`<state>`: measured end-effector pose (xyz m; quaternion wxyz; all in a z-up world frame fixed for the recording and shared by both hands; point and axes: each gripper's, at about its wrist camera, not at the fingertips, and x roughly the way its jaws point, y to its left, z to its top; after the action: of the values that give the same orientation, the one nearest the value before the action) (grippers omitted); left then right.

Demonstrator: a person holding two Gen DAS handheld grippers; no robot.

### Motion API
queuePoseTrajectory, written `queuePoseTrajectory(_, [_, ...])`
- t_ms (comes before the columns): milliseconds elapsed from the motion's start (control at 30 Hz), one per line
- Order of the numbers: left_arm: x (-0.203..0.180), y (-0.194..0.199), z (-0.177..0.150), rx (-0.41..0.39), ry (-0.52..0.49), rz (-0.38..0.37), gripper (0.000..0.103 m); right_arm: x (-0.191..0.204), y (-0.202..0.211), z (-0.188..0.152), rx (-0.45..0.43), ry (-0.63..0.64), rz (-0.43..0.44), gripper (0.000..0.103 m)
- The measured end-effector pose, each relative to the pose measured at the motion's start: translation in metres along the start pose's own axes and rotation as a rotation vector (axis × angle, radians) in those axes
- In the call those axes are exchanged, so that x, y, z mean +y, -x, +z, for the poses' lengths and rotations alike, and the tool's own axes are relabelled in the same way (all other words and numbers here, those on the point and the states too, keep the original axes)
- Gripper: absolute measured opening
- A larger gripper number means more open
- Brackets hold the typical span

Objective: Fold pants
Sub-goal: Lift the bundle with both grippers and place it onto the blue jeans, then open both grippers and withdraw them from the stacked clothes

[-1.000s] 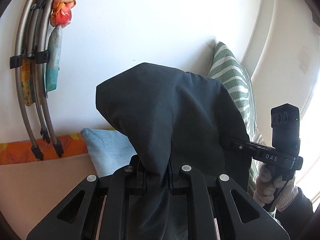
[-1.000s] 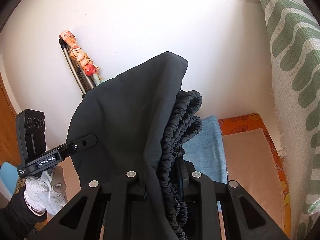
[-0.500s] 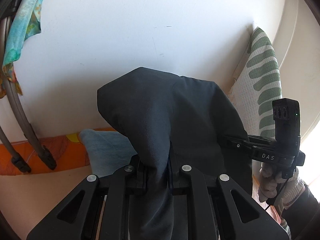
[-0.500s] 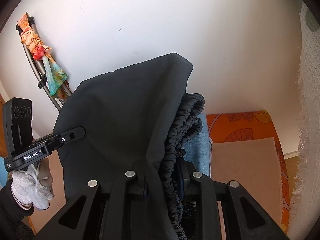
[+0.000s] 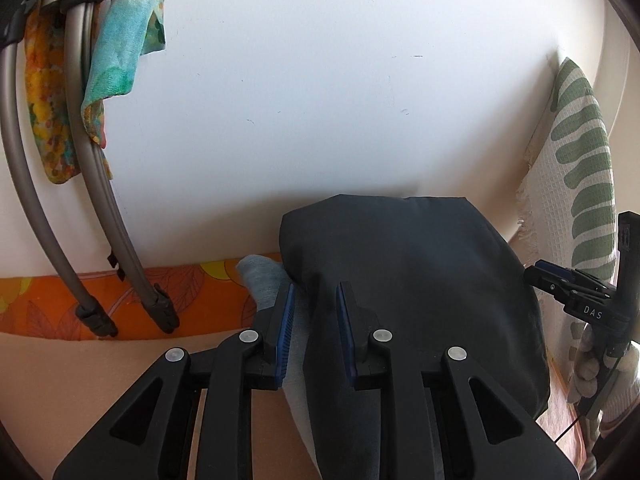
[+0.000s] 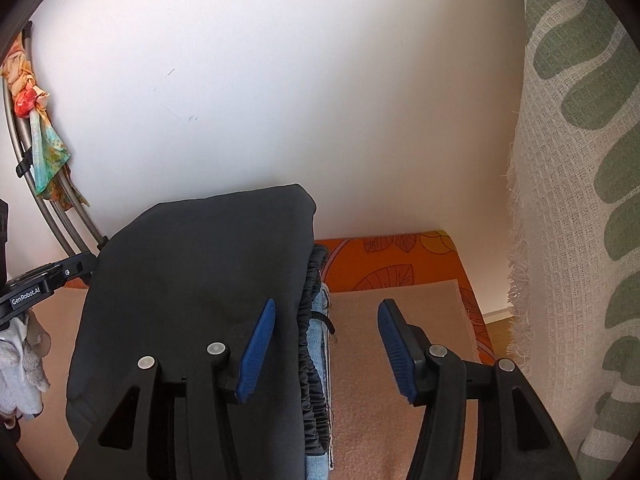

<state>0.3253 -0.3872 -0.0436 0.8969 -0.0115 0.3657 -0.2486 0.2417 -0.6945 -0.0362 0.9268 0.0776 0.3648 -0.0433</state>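
Observation:
The folded dark pants point(image 5: 416, 292) lie flat on a folded light-blue garment point(image 5: 262, 280) on the tan cover. In the right wrist view the pants point(image 6: 192, 280) show their gathered elastic waistband point(image 6: 310, 344) along the right edge, with the blue garment point(image 6: 320, 320) under it. My left gripper point(image 5: 314, 328) is open, its jaws astride the pants' left edge, holding nothing. My right gripper point(image 6: 326, 344) is open wide over the waistband edge, holding nothing. Each gripper shows at the edge of the other's view, the right one point(image 5: 584, 300) and the left one point(image 6: 36, 288).
A tan cover point(image 6: 400, 360) lies over an orange leaf-print cushion point(image 5: 120, 300) against a white wall. Grey curved tubes point(image 5: 100, 200) with colourful scarves point(image 5: 120, 40) lean at the left. A green-and-white woven throw point(image 6: 580, 200) hangs at the right.
Both grippers lowered the pants onto the blue garment and opened, letting go. The pants now lie flat instead of hanging from the jaws.

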Motion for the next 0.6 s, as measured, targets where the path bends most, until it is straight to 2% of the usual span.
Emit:
queuePoseTrajectory(233, [-0.008,0.042,-0.012,-0.015,-0.042,-0.015,0.021,0.016,0.046,-0.016,-0.048,-0.011,-0.002,0.061])
queuePoseTrajectory(267, [-0.009,0.049,-0.015,-0.015,-0.042,-0.024,0.023,0.020,0.052,-0.018,-0.053,-0.014,0.002,0.063])
queuePoseTrajectory(333, [-0.012,0.066,-0.021,-0.028,-0.056,-0.025,0.034,0.025,0.069,-0.024,-0.072,-0.008,-0.019,0.069])
queuePoseTrajectory(467, [-0.032,0.092,-0.028,-0.051,-0.115,-0.009,0.037,0.044,0.099,-0.034,-0.091,0.009,-0.036,0.071])
queuePoseTrajectory(567, [-0.035,0.119,-0.035,-0.071,-0.130,-0.008,0.042,0.060,0.126,-0.047,-0.117,0.009,-0.049,0.084])
queuePoseTrajectory(600, [-0.037,0.127,-0.037,-0.077,-0.132,-0.008,0.048,0.066,0.136,-0.051,-0.125,0.008,-0.052,0.088])
